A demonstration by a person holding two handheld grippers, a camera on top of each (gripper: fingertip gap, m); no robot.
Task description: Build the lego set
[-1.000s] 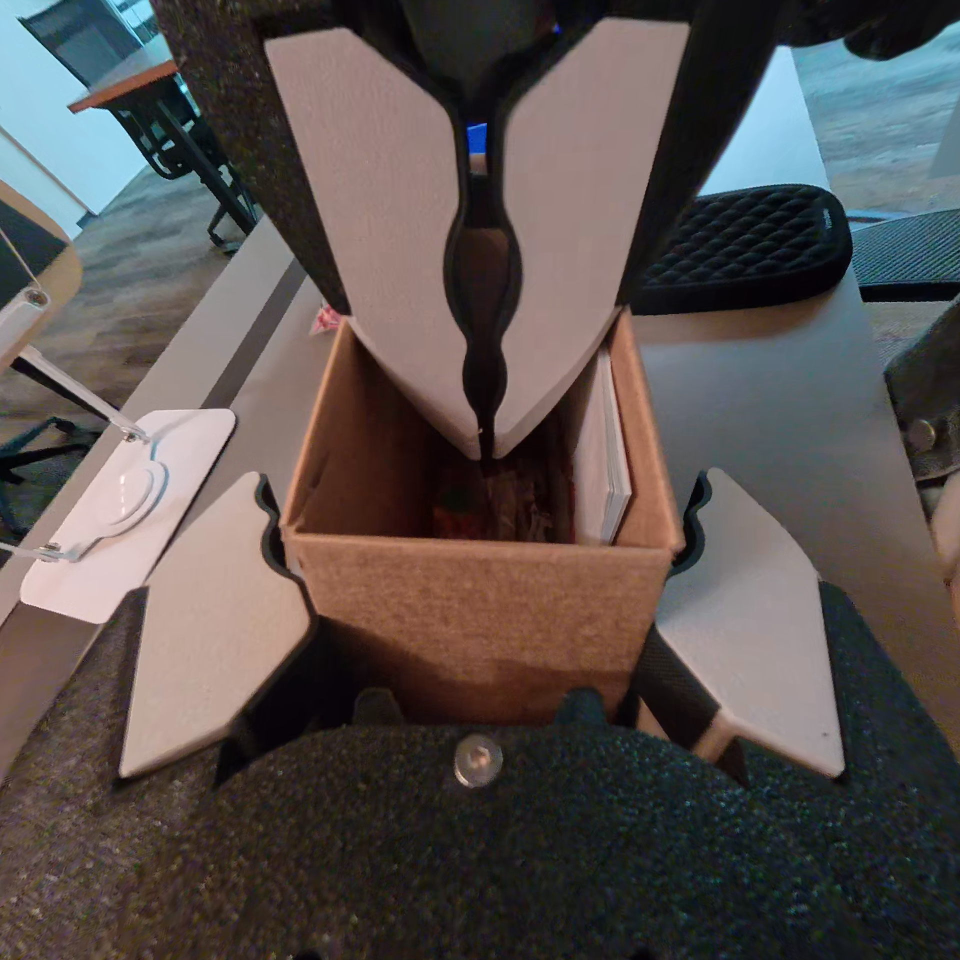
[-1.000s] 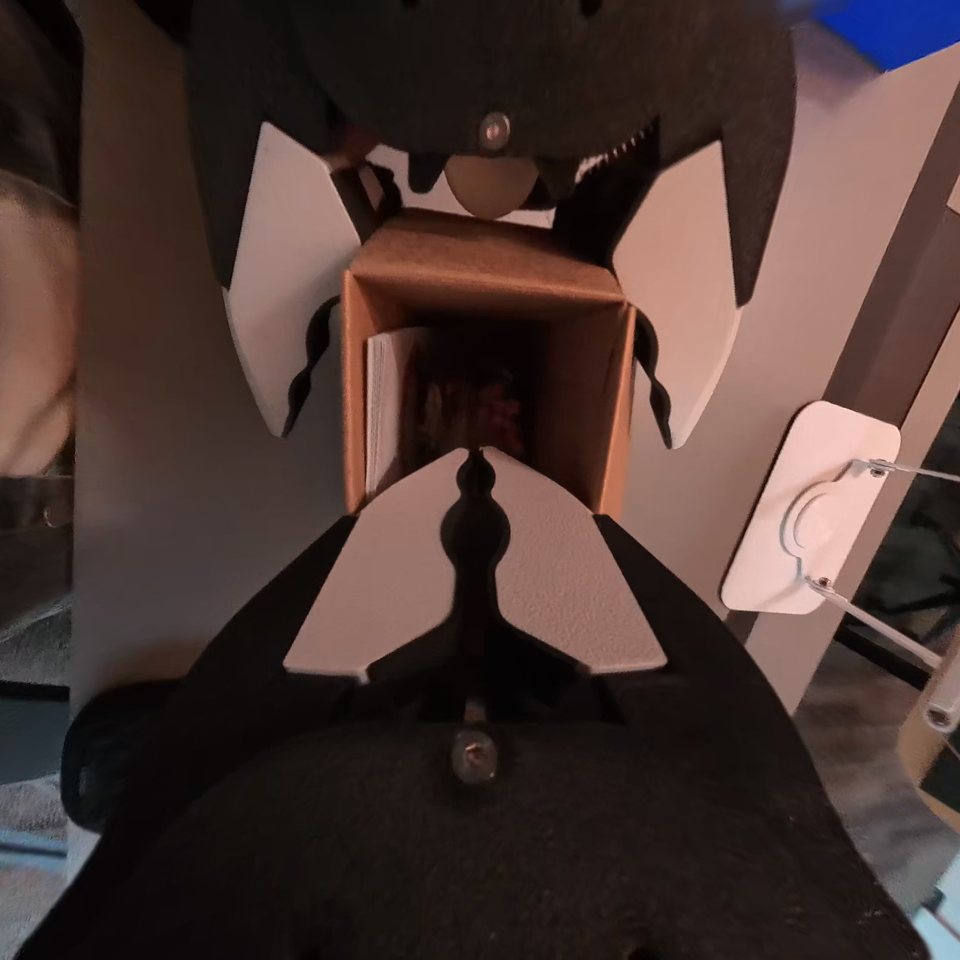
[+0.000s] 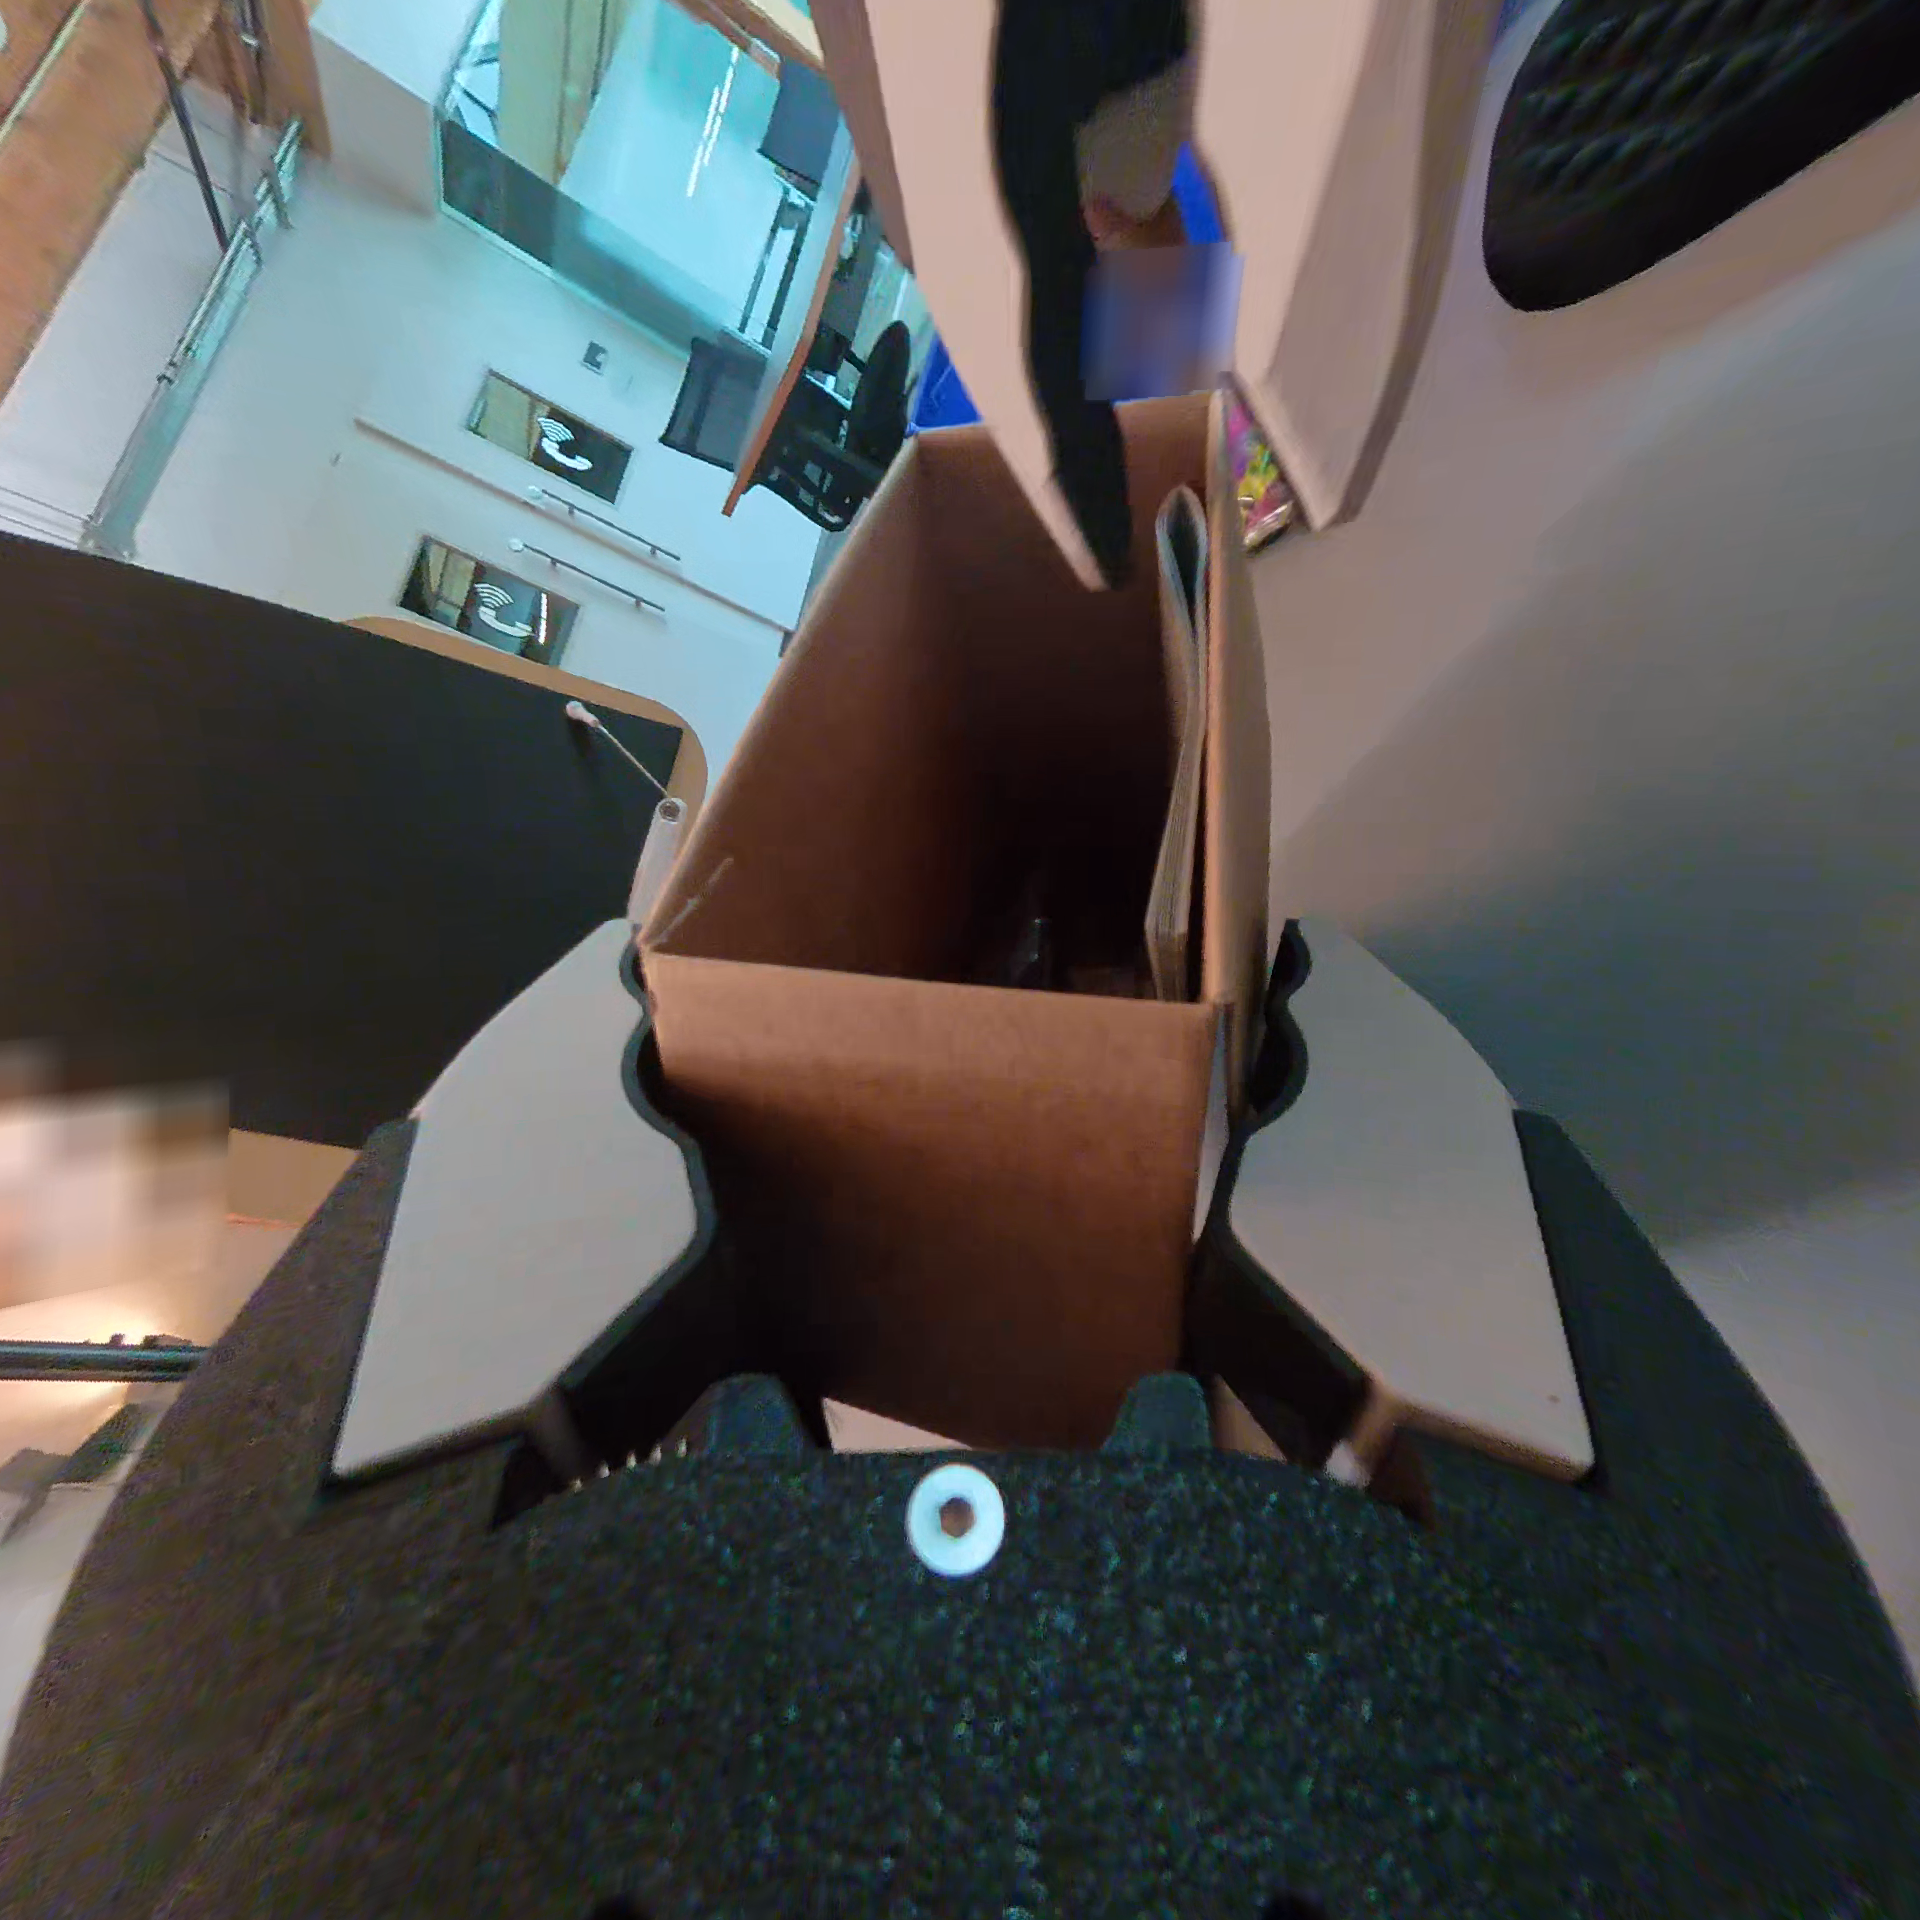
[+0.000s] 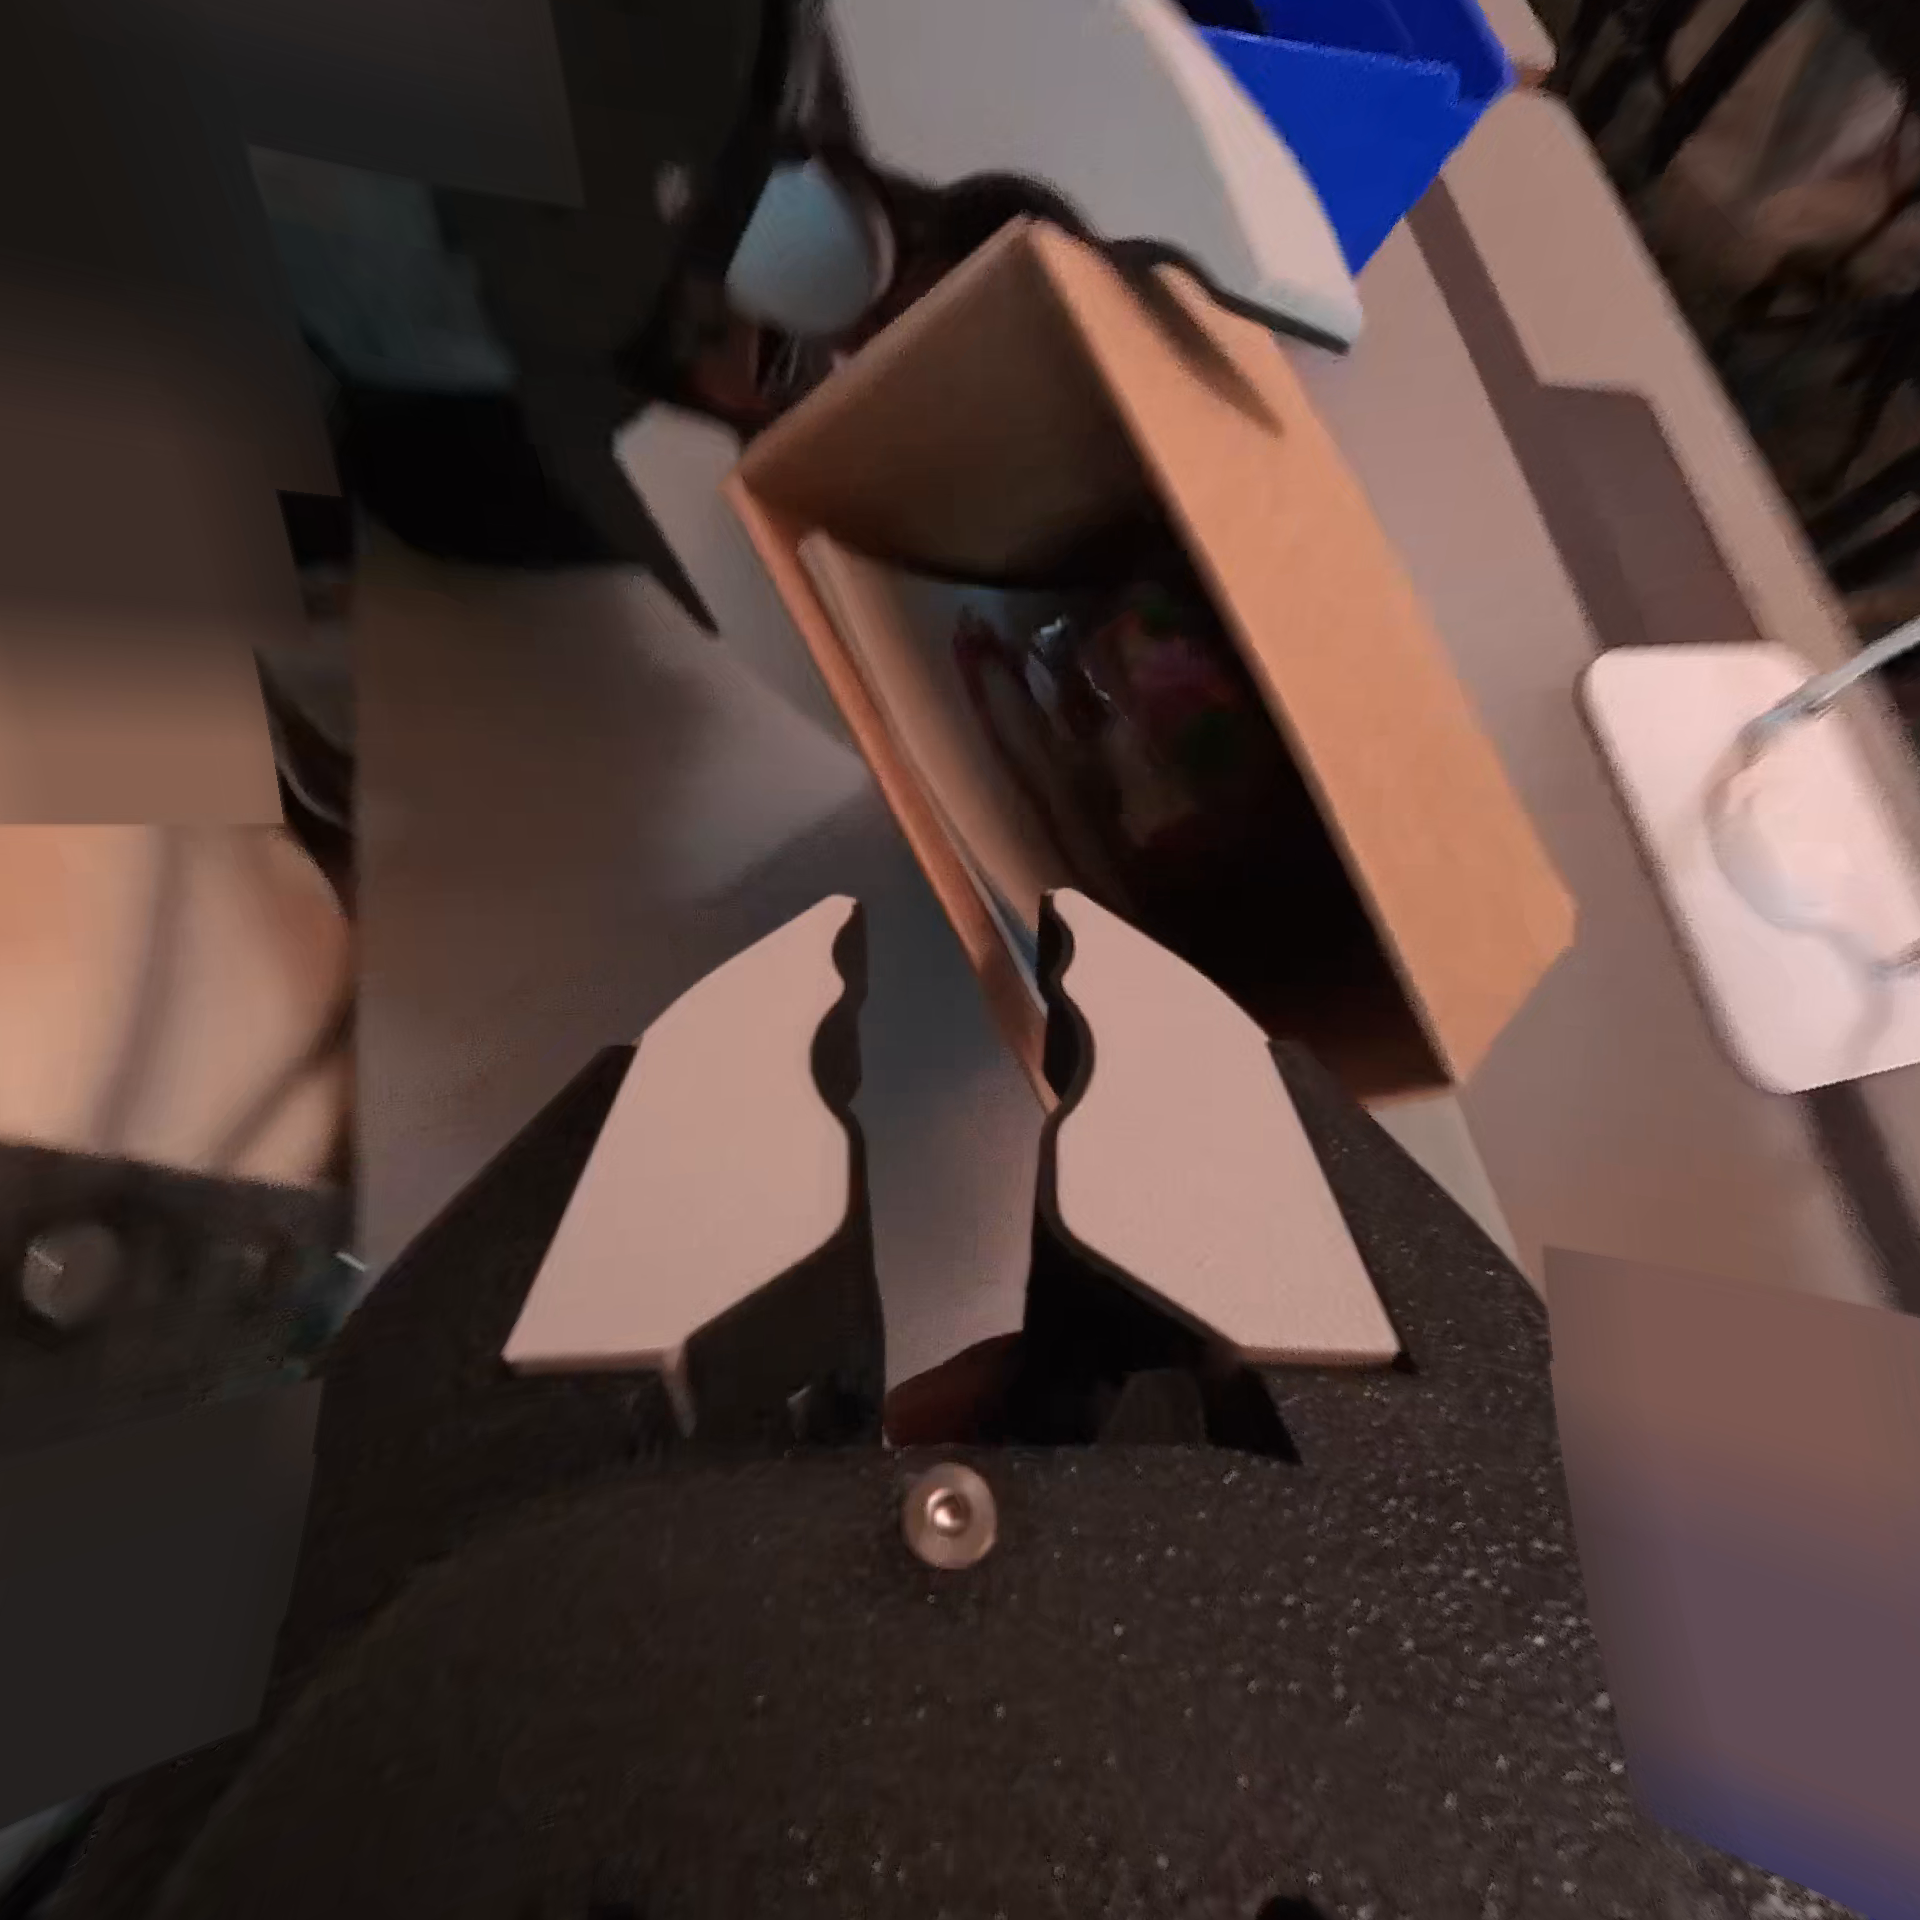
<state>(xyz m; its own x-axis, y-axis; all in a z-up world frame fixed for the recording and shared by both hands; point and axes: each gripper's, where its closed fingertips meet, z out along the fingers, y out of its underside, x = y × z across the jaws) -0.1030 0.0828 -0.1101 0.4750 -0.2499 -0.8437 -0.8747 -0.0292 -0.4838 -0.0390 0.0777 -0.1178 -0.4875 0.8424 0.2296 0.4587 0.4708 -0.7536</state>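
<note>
Grey tabletop (image 3: pixel 1558 831) fills the right of the left wrist view, with an office of white walls, desks and dark chairs off to the upper left. Here the left gripper (image 3: pixel 951 997) clamps a brown cardboard box (image 3: pixel 935 1174) by its two side walls, one finger on each, and the box is tipped over to one side with its open mouth facing away from the camera. Inside, a thin booklet (image 3: pixel 1179 790) stands flat against the box's right wall, and dark, unclear contents lie deeper in. At the box's far rim the right gripper (image 3: pixel 1195 540) reaches in, its fingers set a little apart, one inside the mouth and the other outside the right wall. A black quilted pad (image 3: pixel 1683 135) lies on the table at the upper right. In the right wrist view the same table (image 4: pixel 582 790) runs under the tilted box (image 4: pixel 1320 623), whose open mouth shows the pale booklet (image 4: pixel 914 748) along the left wall and blurred, colourful pieces (image 4: pixel 1164 686) beside it. The right gripper (image 4: pixel 951 914) is narrowly parted and straddles the box's near left wall, gripping nothing firmly that I can see. Behind the box the left gripper (image 4: pixel 790 249) is blurred. A white plate (image 4: pixel 1745 862) lies on the table to the right, and a blue bin (image 4: pixel 1351 114) sits at the top.
</note>
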